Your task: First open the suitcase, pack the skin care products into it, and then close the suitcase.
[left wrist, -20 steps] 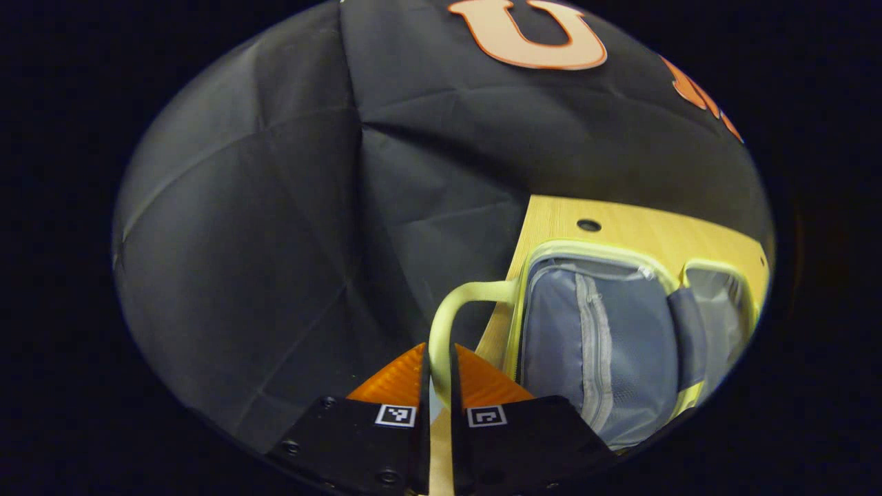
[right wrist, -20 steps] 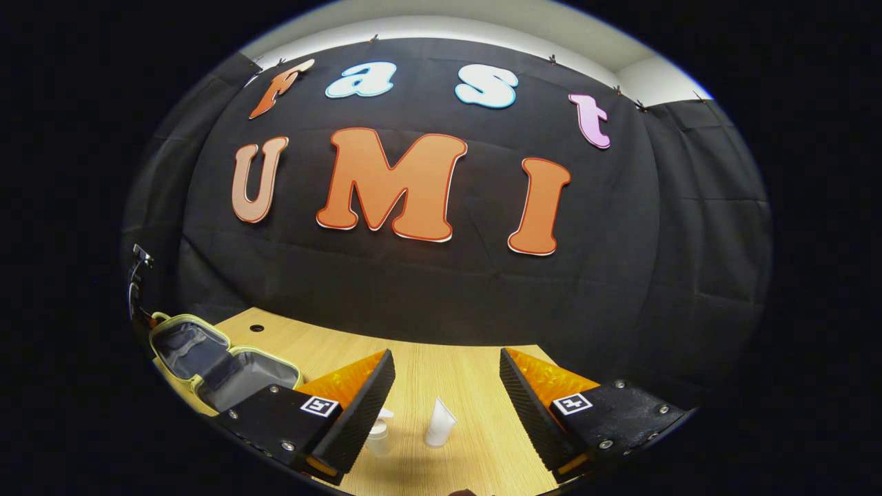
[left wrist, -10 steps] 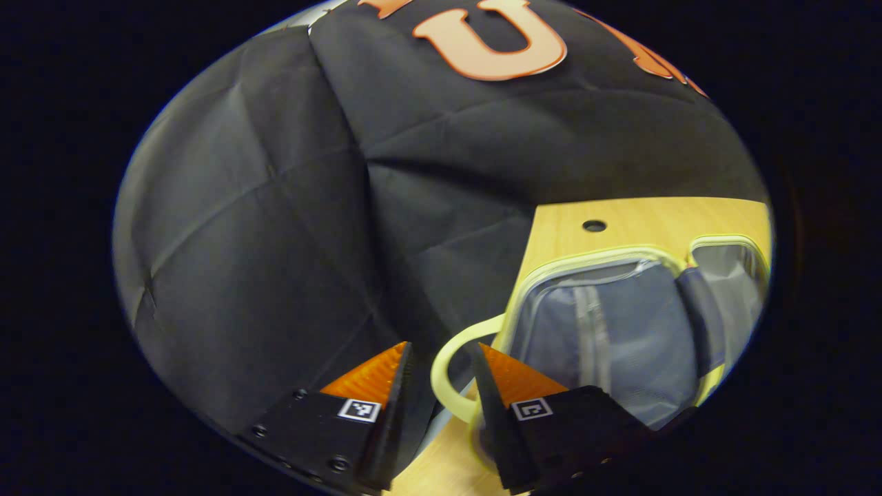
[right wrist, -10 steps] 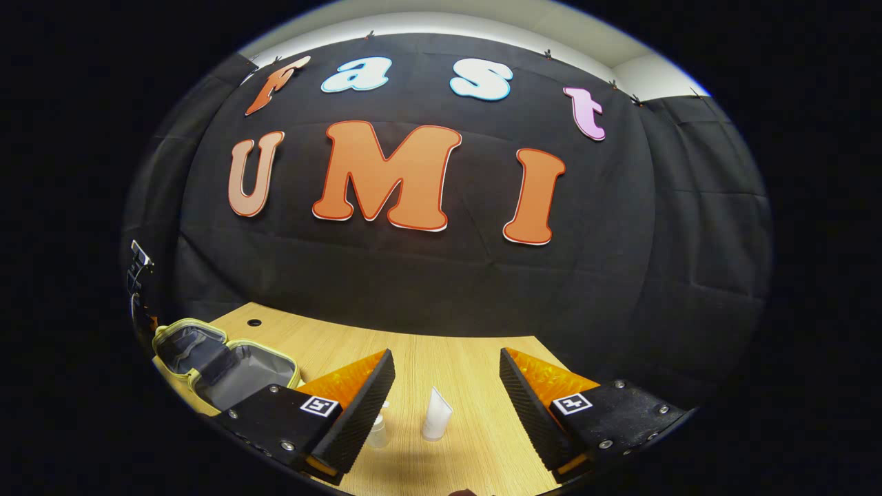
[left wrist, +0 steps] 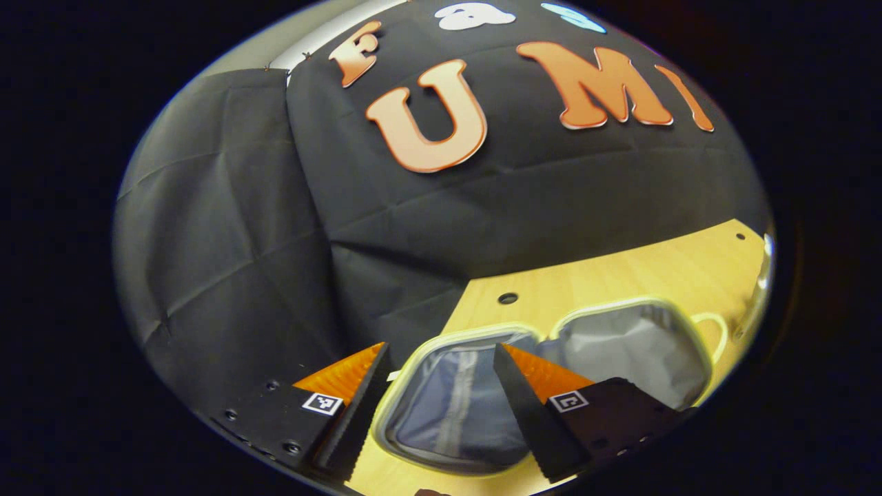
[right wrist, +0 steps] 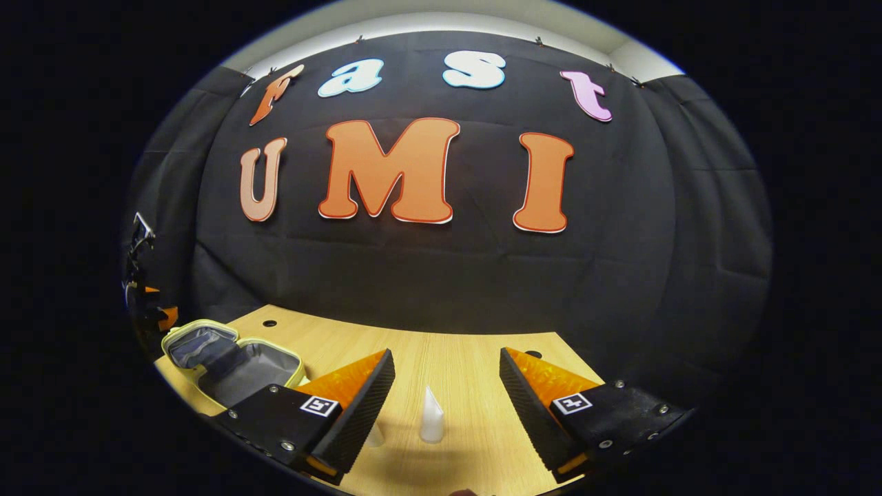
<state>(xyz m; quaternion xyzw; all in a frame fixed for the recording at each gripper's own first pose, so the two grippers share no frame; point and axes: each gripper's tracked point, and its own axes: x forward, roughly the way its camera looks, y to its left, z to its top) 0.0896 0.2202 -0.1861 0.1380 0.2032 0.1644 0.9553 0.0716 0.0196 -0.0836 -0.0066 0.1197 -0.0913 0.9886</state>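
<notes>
Now both grippers, left [left wrist: 437, 358] and right [right wrist: 446, 362], gape wide and empty: suitcase [left wrist: 551, 372] lies open, white tube [right wrist: 431, 415] stands near.

Both views are dim around the rim and brighter toward the lower middle, where overhead light falls on the wooden table [right wrist: 468, 358]. Fisheye distortion bends the table edge and the cloth folds toward the edges. In the left gripper view, glare washes the far right rim and the open suitcase [left wrist: 623, 344] looks slightly soft. In the right gripper view, the white tube [right wrist: 431, 415] casts a faint shadow.
</notes>
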